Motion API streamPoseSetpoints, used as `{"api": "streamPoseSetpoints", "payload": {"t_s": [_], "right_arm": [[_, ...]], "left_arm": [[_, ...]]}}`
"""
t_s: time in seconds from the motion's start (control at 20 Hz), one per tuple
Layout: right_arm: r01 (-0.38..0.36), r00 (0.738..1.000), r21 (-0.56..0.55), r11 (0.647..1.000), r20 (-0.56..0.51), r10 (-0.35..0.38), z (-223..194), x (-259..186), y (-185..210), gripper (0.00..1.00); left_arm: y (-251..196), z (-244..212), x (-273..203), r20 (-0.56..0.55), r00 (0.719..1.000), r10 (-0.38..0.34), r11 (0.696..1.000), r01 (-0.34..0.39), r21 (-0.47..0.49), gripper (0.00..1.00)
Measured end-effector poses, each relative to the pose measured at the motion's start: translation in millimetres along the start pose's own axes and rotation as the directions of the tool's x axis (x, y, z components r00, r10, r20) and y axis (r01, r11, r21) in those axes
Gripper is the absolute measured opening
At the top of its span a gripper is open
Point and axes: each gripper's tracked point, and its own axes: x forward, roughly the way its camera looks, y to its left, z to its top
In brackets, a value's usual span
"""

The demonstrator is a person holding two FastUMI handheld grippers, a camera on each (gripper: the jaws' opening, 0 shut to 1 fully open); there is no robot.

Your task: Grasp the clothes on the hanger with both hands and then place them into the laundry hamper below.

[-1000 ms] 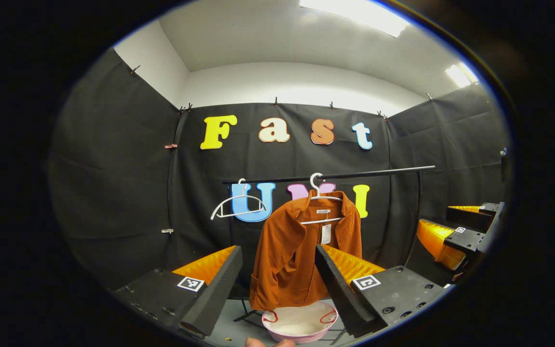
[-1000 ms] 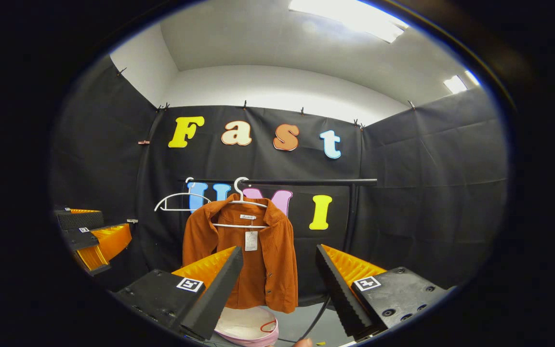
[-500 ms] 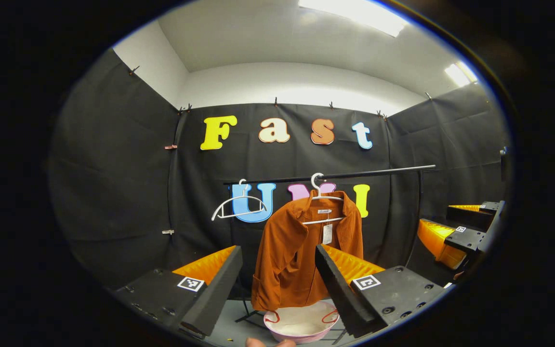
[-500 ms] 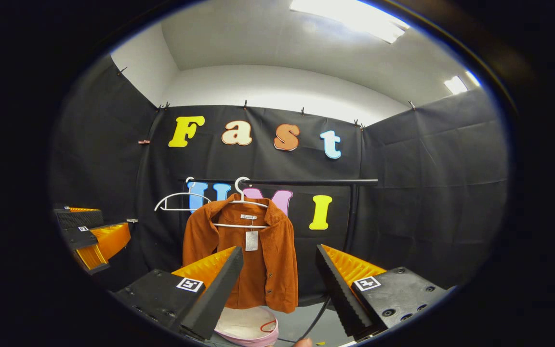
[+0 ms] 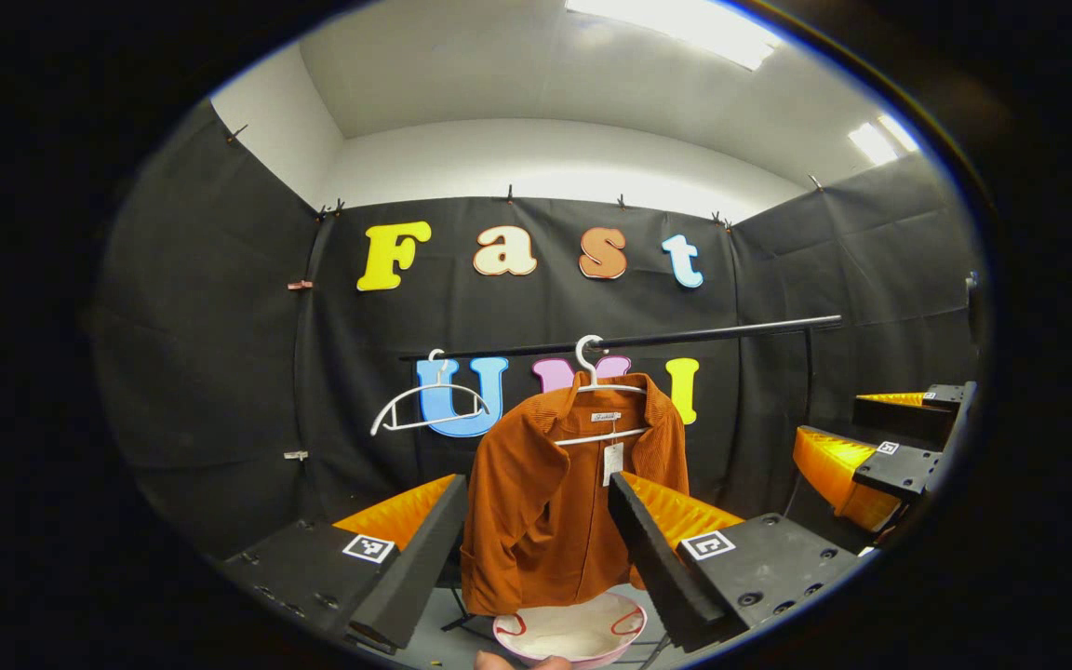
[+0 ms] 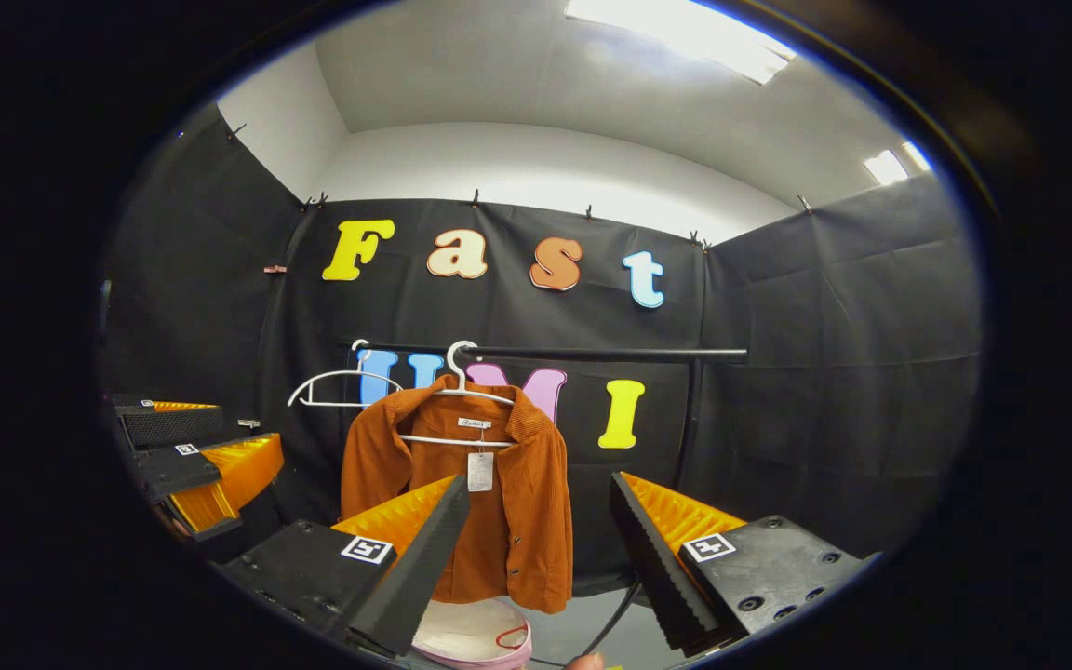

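Observation:
An orange corduroy jacket (image 5: 555, 502) (image 6: 508, 521) with a paper tag hangs on a white hanger (image 5: 592, 372) (image 6: 462, 381) from a black rail (image 5: 685, 333) (image 6: 592, 354). Under it stands a pink-rimmed laundry hamper (image 5: 566, 635) (image 6: 471, 637). In the left gripper view my left gripper (image 5: 536, 540) is open, some way short of the jacket, which shows between its fingers. In the right gripper view my right gripper (image 6: 536, 540) is open too, with the jacket behind its left finger. The right gripper (image 5: 880, 456) appears at the right edge of the left gripper view, and the left gripper (image 6: 192, 461) at the left of the right gripper view.
An empty white hanger (image 5: 424, 405) (image 6: 331, 386) hangs on the rail left of the jacket. The rail's upright post (image 6: 682, 428) stands at the right, and a black cable (image 6: 610, 614) lies on the grey floor. Black cloth walls close the booth.
Both views have shifted slightly: the jacket and hangers sit further left in the left gripper view, and the left gripper looks nearer in the right gripper view. Both grippers stay open.

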Motion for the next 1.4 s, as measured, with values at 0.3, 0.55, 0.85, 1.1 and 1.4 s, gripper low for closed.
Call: {"api": "streamPoseSetpoints", "payload": {"t_s": [0.3,0.55,0.85,1.1,1.4], "right_arm": [[-0.015,1.0,0.021,1.0,-0.002,0.015,-24,70,-12,0.97],[-0.053,0.998,0.047,0.997,-0.013,0.054,-53,133,-17,0.98],[-0.122,0.992,0.061,0.991,-0.026,0.124,-84,196,-8,0.97],[-0.148,0.989,0.065,0.987,-0.018,0.15,-101,242,12,0.98],[-0.137,0.99,0.104,0.985,-0.02,0.14,-122,286,50,0.98]], "left_arm": [[-15,-22,103,0.005,0.999,0.035,0.999,-0.035,0.04,0.96],[-17,-57,191,-0.002,0.995,0.103,0.993,-0.103,0.062,0.96],[-13,-95,253,-0.015,0.985,0.171,0.98,-0.168,0.111,0.96],[-5,-113,280,-0.063,0.981,0.184,0.98,-0.178,0.087,0.81],[11,-117,284,-0.081,0.975,0.205,0.978,-0.201,0.059,0.1]]}}
